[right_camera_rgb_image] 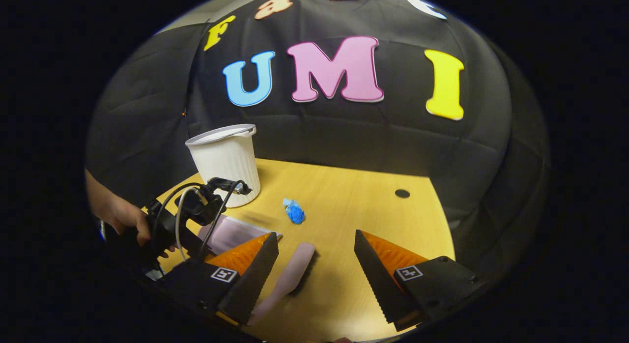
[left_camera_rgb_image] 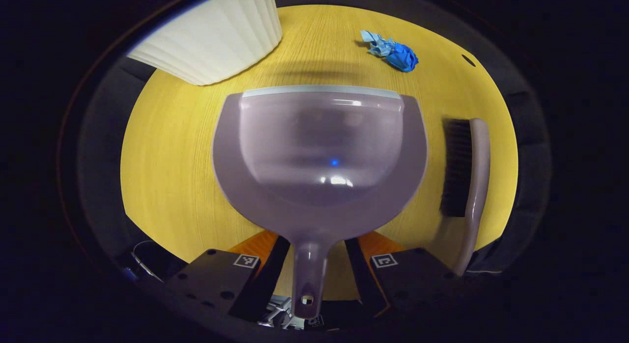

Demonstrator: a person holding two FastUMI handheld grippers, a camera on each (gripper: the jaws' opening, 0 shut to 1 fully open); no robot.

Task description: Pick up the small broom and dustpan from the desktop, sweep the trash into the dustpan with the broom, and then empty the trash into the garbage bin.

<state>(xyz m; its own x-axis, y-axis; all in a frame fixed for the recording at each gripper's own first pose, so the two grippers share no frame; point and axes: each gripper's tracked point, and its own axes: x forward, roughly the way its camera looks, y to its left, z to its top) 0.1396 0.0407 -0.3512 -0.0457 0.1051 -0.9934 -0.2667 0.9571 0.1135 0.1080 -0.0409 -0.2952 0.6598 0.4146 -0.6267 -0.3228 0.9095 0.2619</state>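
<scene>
Your left tongs straddle the dustpan handle, not visibly clamped; your right tongs gape above the broom on the counter — blue trash unswept, bin waiting.

Not much going on besides the main stuff, tbh. The table was a yellowish wood-grain top with a curved edge, and it had a small dark round hole near the back right corner as the right gripper view had it. That same hole showed up in the left gripper view too, off toward the far right edge. Behind the table hung the booth's black cloth wall, kind of quilted and wrinkly.
</scene>
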